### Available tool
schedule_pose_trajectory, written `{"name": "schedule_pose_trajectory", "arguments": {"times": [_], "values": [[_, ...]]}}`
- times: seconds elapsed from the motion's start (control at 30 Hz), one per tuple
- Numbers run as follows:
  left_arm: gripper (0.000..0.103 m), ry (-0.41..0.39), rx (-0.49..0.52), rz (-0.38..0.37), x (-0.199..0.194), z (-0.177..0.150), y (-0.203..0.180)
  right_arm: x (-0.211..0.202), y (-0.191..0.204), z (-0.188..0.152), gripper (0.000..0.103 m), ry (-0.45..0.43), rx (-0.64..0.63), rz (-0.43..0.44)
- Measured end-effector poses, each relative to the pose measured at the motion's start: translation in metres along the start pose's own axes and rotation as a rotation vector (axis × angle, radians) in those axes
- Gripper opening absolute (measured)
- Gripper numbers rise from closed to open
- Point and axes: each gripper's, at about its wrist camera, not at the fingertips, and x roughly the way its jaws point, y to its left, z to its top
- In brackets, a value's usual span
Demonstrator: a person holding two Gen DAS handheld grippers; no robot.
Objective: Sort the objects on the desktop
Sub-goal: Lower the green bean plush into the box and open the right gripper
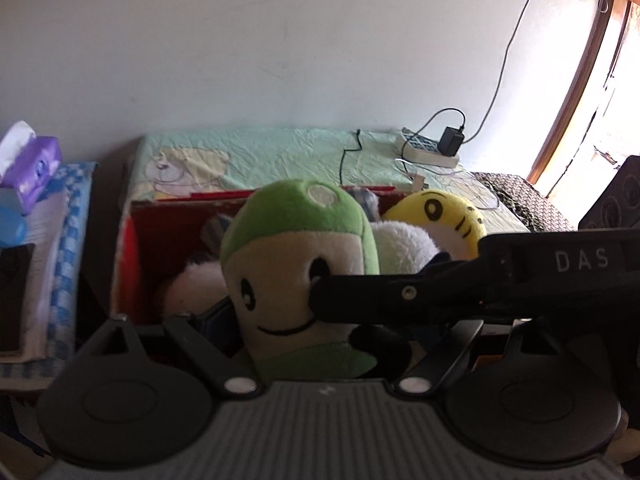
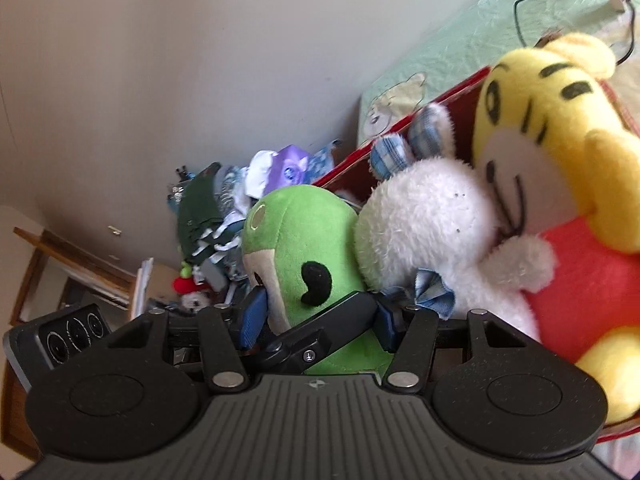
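A green plush toy (image 1: 296, 240) with a cream face stands upright at the near edge of the red box (image 1: 132, 248). My left gripper (image 1: 298, 332) is shut on its lower body; the right pad is hidden. A finger (image 1: 400, 300) of the right gripper reaches in from the right and presses beside the toy's eye. In the right wrist view my right gripper (image 2: 318, 322) is shut on the green plush toy (image 2: 304, 240), blue pads (image 2: 252, 320) on both sides. A white plush (image 2: 424, 216) and a yellow tiger plush (image 2: 552, 120) lie in the red box (image 2: 352, 160).
Behind the box stretches a green sheet (image 1: 280, 152) with a power strip and charger (image 1: 428, 148) and loose cables. A purple tissue pack (image 1: 36, 164) sits on a blue-checked stack at the left. A cluttered pile (image 2: 208, 208) and a phone (image 2: 60, 344) show in the right wrist view.
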Motion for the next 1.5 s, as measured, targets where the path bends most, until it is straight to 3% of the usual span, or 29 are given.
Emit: {"name": "schedule_pose_trajectory", "arguments": {"times": [0.33, 0.5, 0.9, 1.1, 1.5], "values": [[0.087, 0.054, -0.032, -0.006, 0.014, 0.006, 0.012, 0.012, 0.003, 0.003, 0.058, 0.055, -0.106, -0.100], [0.088, 0.063, -0.005, 0.055, 0.003, 0.002, 0.016, 0.027, 0.005, -0.005, 0.058, 0.102, -0.100, -0.079], [0.088, 0.081, 0.013, 0.106, 0.004, 0.004, 0.002, 0.008, 0.006, -0.007, 0.058, 0.021, -0.079, -0.084], [0.088, 0.100, 0.013, 0.192, 0.003, 0.007, -0.008, -0.016, 0.008, -0.008, 0.063, -0.055, -0.060, -0.047], [0.088, 0.107, -0.045, 0.328, -0.012, 0.010, -0.022, -0.038, 0.024, -0.015, 0.063, -0.150, -0.158, -0.194]]}}
